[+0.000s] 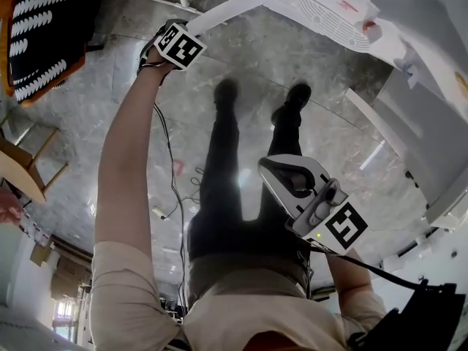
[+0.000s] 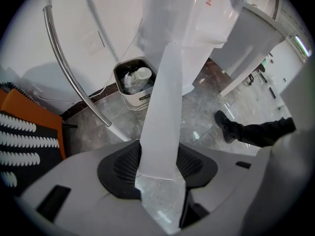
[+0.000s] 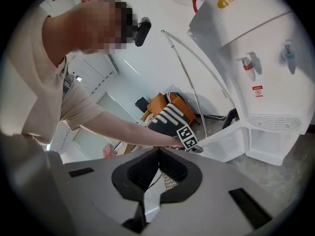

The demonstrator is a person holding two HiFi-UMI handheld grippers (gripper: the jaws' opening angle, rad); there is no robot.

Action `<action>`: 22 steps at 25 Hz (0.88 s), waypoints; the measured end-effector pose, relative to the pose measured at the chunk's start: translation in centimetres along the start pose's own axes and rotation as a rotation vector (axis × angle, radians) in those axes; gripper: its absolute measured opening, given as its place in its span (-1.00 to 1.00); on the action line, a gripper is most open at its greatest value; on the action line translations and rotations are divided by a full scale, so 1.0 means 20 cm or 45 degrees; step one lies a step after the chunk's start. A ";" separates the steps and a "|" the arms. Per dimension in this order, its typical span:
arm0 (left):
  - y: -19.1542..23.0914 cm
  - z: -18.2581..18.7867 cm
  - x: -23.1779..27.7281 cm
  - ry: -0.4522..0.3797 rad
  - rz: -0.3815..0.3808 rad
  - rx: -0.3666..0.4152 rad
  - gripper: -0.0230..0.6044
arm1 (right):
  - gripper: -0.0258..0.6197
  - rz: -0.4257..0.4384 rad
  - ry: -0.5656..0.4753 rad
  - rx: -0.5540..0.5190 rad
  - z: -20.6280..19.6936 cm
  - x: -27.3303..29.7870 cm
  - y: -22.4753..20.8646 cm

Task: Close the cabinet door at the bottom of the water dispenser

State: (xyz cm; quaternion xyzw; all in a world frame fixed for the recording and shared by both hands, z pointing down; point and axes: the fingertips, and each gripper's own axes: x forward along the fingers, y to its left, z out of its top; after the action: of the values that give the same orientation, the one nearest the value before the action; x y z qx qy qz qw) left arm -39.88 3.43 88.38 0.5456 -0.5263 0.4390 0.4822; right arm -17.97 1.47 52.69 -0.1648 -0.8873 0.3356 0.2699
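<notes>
The white water dispenser stands on the marble floor, and its bottom cabinet door is swung out to the left. In the head view the door shows as a thin white strip running from the dispenser to my left gripper. That gripper points straight down over the door's outer corner. In the left gripper view the door's top edge lies between the black pads of the left gripper, which press on both faces. My right gripper hangs near the person's waist, shut and empty.
A small bin full of rubbish stands beside the dispenser. A curved chrome pole rises to the left. An orange chair with a black-and-white striped cushion is at the far left. The person's shoes and a cable are on the floor.
</notes>
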 end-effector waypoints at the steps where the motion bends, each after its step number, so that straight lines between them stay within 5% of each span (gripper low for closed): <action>1: -0.01 0.00 0.00 -0.005 -0.011 0.002 -0.29 | -0.88 -0.007 -0.010 0.001 0.01 0.01 0.00; 12: -0.02 -0.01 0.01 -0.095 -0.040 -0.012 -0.30 | -0.88 -0.017 -0.047 0.055 -0.07 0.08 0.06; 22: -0.14 -0.03 0.01 -0.063 -0.035 -0.079 -0.30 | -0.88 -0.043 -0.063 0.044 -0.08 -0.08 0.02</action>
State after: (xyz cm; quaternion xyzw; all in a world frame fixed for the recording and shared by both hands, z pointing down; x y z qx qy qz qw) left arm -37.07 3.89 88.51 0.5483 -0.5440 0.4022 0.4916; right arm -15.74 1.79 52.81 -0.1366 -0.8905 0.3502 0.2564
